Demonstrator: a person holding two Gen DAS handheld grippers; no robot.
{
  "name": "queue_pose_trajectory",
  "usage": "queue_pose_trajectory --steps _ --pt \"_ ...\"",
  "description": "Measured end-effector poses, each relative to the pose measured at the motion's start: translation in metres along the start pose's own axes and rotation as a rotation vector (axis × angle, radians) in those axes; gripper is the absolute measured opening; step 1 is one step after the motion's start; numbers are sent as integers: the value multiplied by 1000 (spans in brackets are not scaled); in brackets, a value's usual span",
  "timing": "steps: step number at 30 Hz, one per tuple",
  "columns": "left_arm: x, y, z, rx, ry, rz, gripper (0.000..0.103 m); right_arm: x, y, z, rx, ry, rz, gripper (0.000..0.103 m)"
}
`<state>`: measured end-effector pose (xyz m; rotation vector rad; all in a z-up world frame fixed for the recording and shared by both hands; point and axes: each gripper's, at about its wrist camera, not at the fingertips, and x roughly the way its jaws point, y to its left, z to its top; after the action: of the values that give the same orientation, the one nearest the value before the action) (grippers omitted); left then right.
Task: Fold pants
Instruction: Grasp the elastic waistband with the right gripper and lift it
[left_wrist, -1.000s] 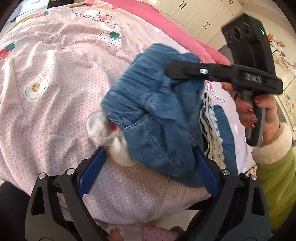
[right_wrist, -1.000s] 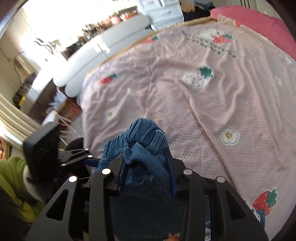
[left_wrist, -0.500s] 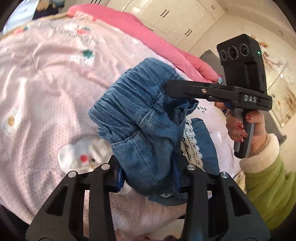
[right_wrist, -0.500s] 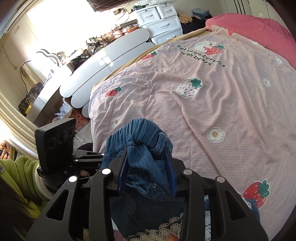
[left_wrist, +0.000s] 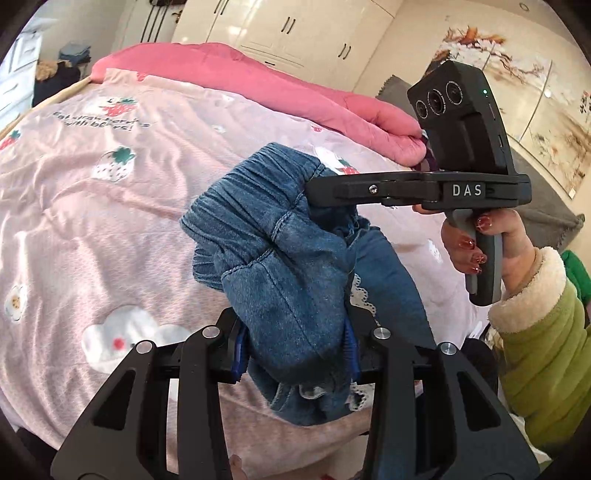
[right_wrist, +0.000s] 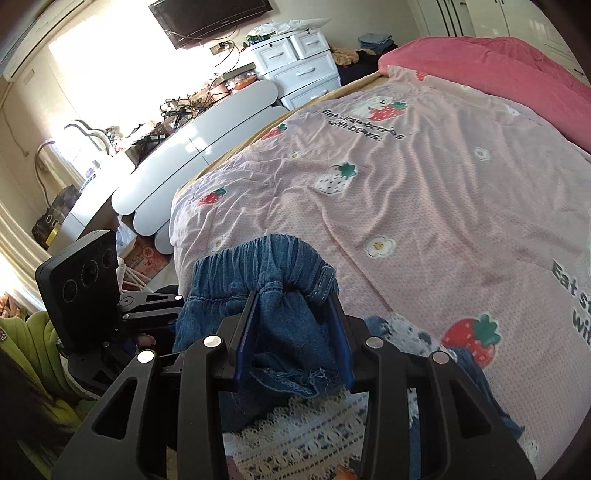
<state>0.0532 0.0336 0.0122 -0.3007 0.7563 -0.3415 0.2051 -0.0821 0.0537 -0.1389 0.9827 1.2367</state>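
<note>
Blue denim pants (left_wrist: 273, 251) with an elastic waistband and white lace trim hang bunched in the air above a pink strawberry-print bedspread (left_wrist: 92, 206). My left gripper (left_wrist: 293, 341) is shut on one part of the waist. My right gripper (right_wrist: 293, 332) is shut on another part of the waistband (right_wrist: 273, 262). The right gripper also shows in the left wrist view (left_wrist: 314, 188), close beside the left one. The left gripper's camera block (right_wrist: 81, 284) shows in the right wrist view. The legs hang down out of sight.
A pink pillow or duvet roll (left_wrist: 258, 88) lies along the far side of the bed. White wardrobes (left_wrist: 295, 29) stand behind it. A white dresser (right_wrist: 303, 70) and a cluttered white desk (right_wrist: 192, 144) stand beyond the bed's edge.
My left gripper has shut on the pants; a second ago it was open around them. Both grippers have lifted the pants up off the bedspread.
</note>
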Motion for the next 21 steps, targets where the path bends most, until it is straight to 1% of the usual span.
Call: queue_pose_trajectory --steps 10,21 --pt "26 -38 4 92 46 -12 31 -31 -20 -38 54 -35 -21 35" --pt "51 -59 2 151 87 -29 31 -53 -39 -67 103 -56 -37 35"
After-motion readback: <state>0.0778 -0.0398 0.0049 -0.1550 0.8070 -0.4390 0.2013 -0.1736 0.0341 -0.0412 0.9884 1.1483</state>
